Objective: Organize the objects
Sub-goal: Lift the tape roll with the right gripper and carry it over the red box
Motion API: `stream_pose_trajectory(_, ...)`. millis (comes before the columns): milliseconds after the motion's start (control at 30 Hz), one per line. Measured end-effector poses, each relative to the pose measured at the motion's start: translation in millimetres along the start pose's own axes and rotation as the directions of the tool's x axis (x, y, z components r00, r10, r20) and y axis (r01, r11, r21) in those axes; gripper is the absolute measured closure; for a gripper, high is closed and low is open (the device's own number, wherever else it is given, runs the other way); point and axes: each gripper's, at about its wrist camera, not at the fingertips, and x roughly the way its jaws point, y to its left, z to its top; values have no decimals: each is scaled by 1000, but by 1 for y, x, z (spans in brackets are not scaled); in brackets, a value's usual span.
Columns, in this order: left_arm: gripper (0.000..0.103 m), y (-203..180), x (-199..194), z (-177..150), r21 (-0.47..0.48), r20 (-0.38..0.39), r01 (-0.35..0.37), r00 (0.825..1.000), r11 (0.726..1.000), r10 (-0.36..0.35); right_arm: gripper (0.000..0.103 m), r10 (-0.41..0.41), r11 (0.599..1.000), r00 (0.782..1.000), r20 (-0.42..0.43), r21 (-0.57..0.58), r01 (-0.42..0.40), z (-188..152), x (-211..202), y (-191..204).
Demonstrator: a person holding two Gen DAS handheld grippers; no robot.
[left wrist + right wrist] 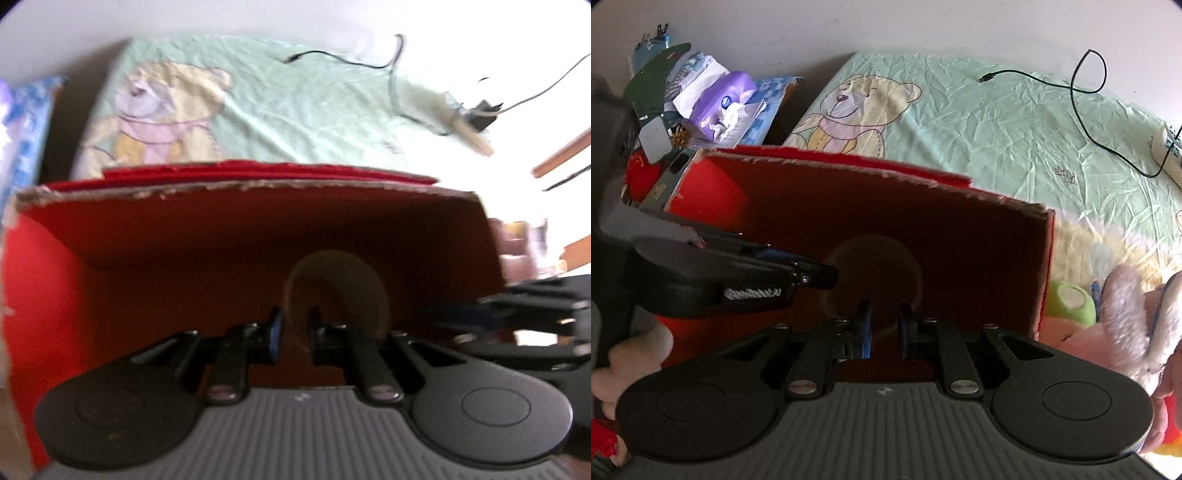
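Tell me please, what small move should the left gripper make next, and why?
Probably lower it slightly and open: the left gripper seems to pinch the rim of the tape roll, already inside the red box; the right gripper holds nothing.

Left gripper (295, 332): black fingers, one carrying a blue pad, on black link arms fixed with silver round-head screws. Two round black discs flank a grey ribbed body plate, which bears a small white mark at its top edge (blurred in the left wrist view). Right gripper (884, 325): same build, black fingers with one blue pad, silver screws, a grey ribbed plate with a small round emblem. White lettering runs along the left unit's black side casing.
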Motion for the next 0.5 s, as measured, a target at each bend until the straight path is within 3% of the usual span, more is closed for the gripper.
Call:
stream_pose_trajectory(200,97,5,5,1,-45,-23,-34,999,998,33,88,-20,999,1000,5,38,20,-2,0,-7)
stream_pose_trajectory(367,97,1,-15,-5,-35,42,-5,999,999,6,88,87,994,996,29,70,-89,-5,-8,-9)
stream_pose_trajectory(500,97,-7,-24,-5,12,81,-139,987,990,137,88,44,998,998,46,44,-46,-10,-8,-2)
